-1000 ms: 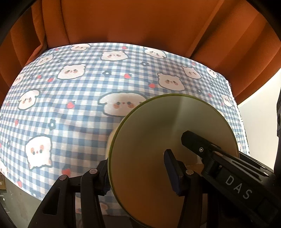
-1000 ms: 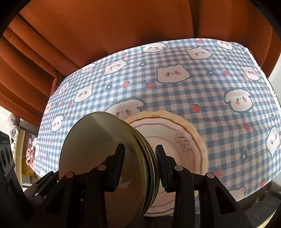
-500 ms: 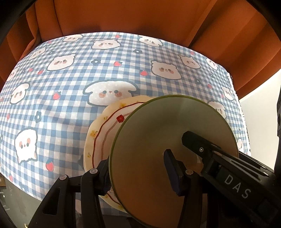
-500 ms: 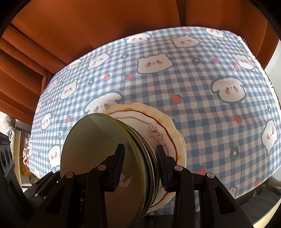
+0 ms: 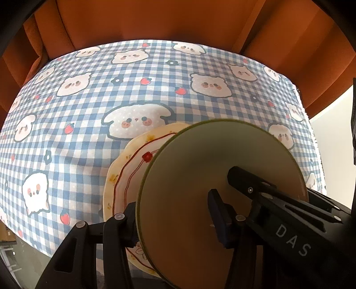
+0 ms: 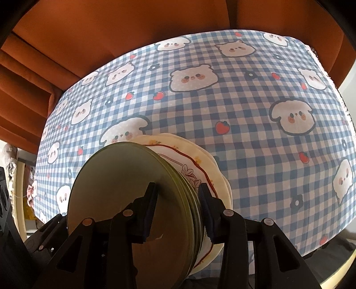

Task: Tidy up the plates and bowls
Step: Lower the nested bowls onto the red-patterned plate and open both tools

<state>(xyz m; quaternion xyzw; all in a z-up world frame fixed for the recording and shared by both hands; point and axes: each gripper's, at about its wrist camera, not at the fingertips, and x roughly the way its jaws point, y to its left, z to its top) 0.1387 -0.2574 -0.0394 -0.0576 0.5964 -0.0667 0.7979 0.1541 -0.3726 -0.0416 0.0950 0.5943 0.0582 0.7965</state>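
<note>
A stack of olive-green plates [image 5: 200,169] stands on edge, gripped from opposite sides by both grippers. My left gripper [image 5: 174,220] has one pad on the near face and one behind the rim; its jaws are opening slightly, with the stack between them. My right gripper [image 6: 178,203] clamps the stack of green plates [image 6: 115,184] across its thickness, and its jaws are opening too. Under the stack a cream plate [image 5: 131,164] with a red line and flowers lies on the checked tablecloth [image 5: 89,133]; the cream plate [image 6: 200,160] is partly hidden by the stack.
The blue-and-white cloth with bear prints covers the whole table [image 6: 267,100]. Orange curtains [image 5: 155,20] hang behind its far edge. The cloth's right edge [image 5: 311,124] drops off beside a pale wall. The other gripper's black body [image 5: 289,222] crosses the lower right of the left wrist view.
Both grippers have sunk toward the table with the green stack. The cream plate, barely seen at first in the left wrist view, now shows clearly under the stack.
</note>
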